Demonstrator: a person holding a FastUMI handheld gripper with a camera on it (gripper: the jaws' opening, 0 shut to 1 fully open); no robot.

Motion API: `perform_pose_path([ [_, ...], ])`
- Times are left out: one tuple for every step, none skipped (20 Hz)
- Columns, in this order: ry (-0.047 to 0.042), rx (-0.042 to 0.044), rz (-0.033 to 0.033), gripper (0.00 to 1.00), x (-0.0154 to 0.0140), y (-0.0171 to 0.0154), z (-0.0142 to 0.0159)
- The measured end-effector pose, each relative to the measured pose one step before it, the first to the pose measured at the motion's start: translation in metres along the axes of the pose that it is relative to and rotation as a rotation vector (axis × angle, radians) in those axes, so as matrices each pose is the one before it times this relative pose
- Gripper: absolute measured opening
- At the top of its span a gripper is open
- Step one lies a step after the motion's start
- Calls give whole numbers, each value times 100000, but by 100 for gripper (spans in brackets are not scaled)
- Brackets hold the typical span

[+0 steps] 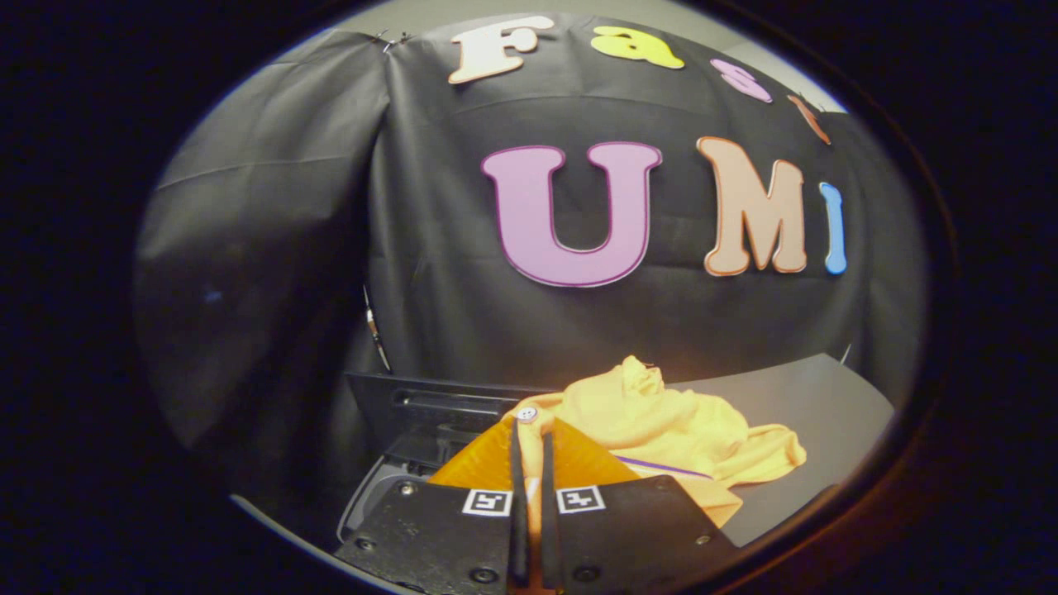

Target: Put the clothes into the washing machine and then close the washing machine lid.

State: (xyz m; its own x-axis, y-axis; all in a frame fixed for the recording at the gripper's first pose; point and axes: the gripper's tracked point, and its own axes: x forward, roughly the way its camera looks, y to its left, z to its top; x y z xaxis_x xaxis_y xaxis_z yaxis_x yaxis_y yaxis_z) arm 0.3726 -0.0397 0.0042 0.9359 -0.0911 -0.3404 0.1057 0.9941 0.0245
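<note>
Two fingers of the gripper (529,438) are pinched nearly together on a fold of the crumpled yellow cloth garment (661,421), gripping it. The garment bunches just ahead of the fingers and drapes right of them over the dark grey flat surface (826,397). The black washing machine (430,413), lid raised, lies left of the garment.

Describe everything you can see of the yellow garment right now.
The yellow garment is soft, knit-looking cloth, crumpled in a loose heap with one fold peaking upward. A pale button shows near its edge at the fingertips, and a thin purple line crosses a lower fold. The gripper is shut on it, a strip of cloth pinched between both fingers. Most of it rests on the dark flat surface beyond and beside the fingers, next to the washing machine opening.
</note>
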Motion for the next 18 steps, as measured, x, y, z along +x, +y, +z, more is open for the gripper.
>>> perform_pose_path([
  [674, 341, 1541, 6, 455, 857, -630],
  [903, -67, 1421, 6, 462, 801, -719],
  [671, 179, 1067, 6, 574, 631, -802],
  [915, 736, 1155, 6, 601, 679, -698],
  [1198, 703, 962, 6, 668, 611, -764],
  [572, 781, 630, 6, 645, 535, -613],
  [851, 347, -35, 6, 661, 262, -641],
  [1051, 227, 217, 6, 534, 328, -722],
  [1503, 608, 1364, 6, 511, 481, -920],
  [842, 1135, 1648, 6, 549, 682, -649],
  [618, 1101, 1694, 6, 442, 815, -556],
  [202, 260, 1534, 6, 462, 809, -564],
  [511, -712, 932, 6, 452, 752, -521],
  [892, -1445, 873, 6, 525, 716, -462],
  [719, -1557, 679, 6, 452, 588, -464],
  [625, -1774, 213, 6, 419, 507, -384],
  [290, -1725, -197, 6, 362, 327, -349],
  [178, -1239, -371, 6, 278, 194, -150],
])
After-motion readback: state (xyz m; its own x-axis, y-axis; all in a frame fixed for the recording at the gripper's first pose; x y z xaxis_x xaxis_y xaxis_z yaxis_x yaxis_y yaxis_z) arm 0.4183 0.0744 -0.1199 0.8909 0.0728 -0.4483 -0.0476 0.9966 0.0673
